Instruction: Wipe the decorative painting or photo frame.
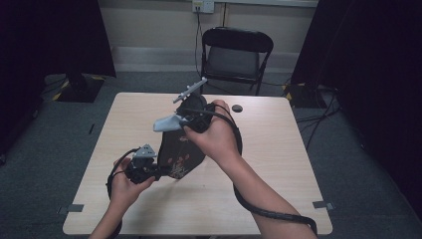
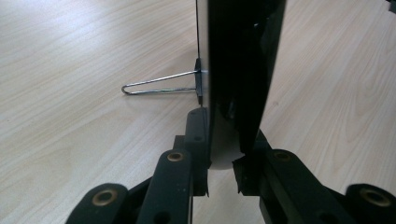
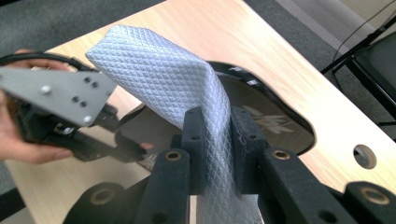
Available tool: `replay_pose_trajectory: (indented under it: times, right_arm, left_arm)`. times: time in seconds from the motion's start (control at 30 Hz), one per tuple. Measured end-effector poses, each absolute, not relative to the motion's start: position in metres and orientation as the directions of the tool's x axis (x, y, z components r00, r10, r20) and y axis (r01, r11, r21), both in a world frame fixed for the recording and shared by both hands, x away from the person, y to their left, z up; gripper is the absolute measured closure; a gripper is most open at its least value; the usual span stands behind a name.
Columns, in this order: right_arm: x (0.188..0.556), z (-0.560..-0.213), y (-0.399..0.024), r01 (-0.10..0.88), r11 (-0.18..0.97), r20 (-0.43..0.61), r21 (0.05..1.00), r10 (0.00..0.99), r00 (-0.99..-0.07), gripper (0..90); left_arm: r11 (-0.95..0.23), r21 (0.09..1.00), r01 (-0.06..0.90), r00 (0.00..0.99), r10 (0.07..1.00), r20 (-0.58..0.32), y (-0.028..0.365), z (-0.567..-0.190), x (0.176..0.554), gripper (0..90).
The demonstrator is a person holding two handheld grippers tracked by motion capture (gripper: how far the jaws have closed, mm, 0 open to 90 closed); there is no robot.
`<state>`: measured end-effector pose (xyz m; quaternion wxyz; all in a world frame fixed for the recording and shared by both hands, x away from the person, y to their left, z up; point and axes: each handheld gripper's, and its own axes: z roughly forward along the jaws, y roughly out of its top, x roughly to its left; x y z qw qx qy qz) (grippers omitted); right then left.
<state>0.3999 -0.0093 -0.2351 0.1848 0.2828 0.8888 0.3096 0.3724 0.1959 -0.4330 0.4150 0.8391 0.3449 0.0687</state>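
Left gripper clamped on black board at table centre, right gripper at 12 o'clock pinching grey cloth; risk: cloth slipping free, board tipping under uneven pull.

We count two grippers — the left gripper and the right gripper — one black fan-shaped board, one grey quilted cloth, one wire clip, one table, one folding chair.
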Motion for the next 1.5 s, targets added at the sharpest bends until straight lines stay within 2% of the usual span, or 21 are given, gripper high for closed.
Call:
replay_pose_trajectory:
  times: [0.87, 1.5]
  right_arm:
    - [0.436, -0.259, -0.050, 0.493, 0.565, -0.160, 0.662, 0.749, -0.643, 78.5]
    - [0.454, -0.298, -0.074, 0.555, 0.512, -0.130, 0.656, 0.801, -0.585, 78.4]
  left_arm:
    - [-0.423, 0.743, 0.518, 0.759, 0.628, -0.171, 0.197, -0.433, 0.371, 78.5]
    - [-0.424, 0.742, 0.520, 0.759, 0.627, -0.174, 0.197, -0.433, 0.372, 78.5]
